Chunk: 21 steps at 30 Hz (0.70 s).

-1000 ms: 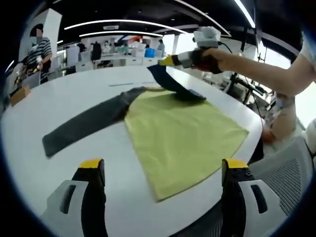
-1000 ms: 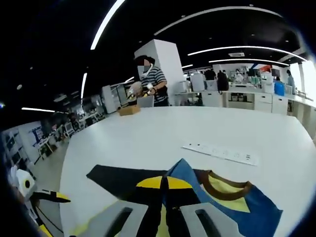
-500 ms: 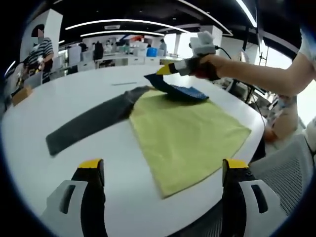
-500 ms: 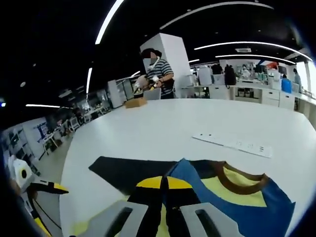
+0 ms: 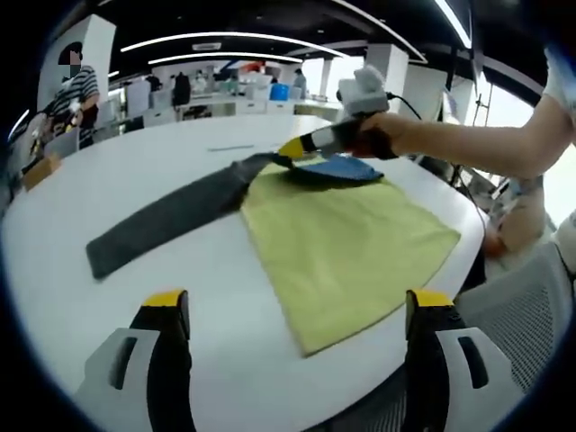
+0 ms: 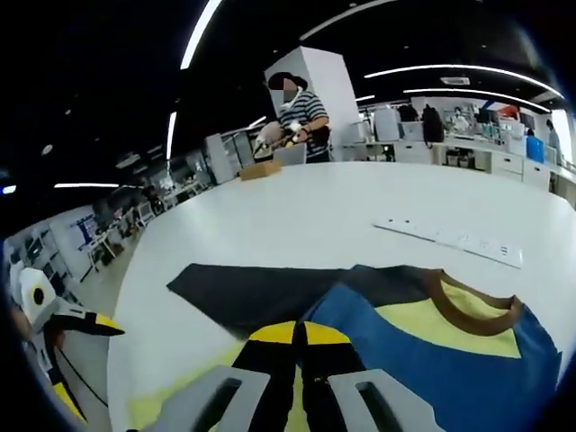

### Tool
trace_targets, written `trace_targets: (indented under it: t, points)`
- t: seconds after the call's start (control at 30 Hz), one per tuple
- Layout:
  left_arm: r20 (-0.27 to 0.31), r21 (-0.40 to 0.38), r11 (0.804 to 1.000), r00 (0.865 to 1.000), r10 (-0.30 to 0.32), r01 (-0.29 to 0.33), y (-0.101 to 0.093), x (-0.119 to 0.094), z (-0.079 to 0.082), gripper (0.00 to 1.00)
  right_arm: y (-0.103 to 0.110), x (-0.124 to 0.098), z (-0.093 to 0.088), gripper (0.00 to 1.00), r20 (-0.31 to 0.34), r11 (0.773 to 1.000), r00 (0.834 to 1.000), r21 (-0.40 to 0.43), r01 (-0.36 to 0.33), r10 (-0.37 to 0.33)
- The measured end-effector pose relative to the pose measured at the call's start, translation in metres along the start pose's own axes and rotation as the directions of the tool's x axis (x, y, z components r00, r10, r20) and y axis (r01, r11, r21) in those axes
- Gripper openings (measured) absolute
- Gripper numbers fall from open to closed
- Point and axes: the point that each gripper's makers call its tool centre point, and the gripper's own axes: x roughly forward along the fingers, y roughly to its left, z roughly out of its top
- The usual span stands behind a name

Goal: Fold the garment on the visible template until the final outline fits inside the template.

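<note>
Garment (image 5: 346,247): lay spread on the white table (image 5: 135,297), dark sleeve (image 5: 166,220) stretched left.
Right gripper (image 5: 297,148): jaws clamped on the blue sleeve (image 6: 432,360), folded over the far collar.
Left gripper (image 5: 297,310): jaws wide apart, holding nothing, near edge.

You have no readable text, label, brand, number or sign in either gripper view. The garment (image 5: 346,247) carries no print or tag you could read. The pale strip on the table (image 6: 448,238), at about two o'clock in the right gripper view, is too small to make out any marking.
</note>
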Motion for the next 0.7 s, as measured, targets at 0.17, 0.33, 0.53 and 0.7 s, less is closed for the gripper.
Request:
trace_targets:
  t: [0.17,0.33,0.53,0.7]
  points:
    - [-0.006,0.000,1.000,1.000,0.001,-0.001,0.001,0.001,-0.001,0.97,0.007,0.007,-0.010,0.00,-0.023,1.000,0.999,-0.008,-0.023,0.023]
    - [-0.012,0.003,1.000,1.000,0.003,-0.003,0.001,0.001,-0.003,0.97,0.009,0.013,-0.022,0.00,-0.053,1.000,0.998,-0.010,-0.025,0.025]
    - [-0.014,0.005,1.000,1.000,0.005,-0.005,0.002,0.001,-0.003,0.97,0.014,0.018,-0.029,0.00,-0.062,1.000,0.998,0.001,-0.030,0.030]
    - [-0.016,0.013,1.000,1.000,0.004,-0.004,0.001,0.001,-0.003,0.97,0.019,0.020,-0.034,0.00,-0.079,0.999,0.996,0.006,-0.038,0.038]
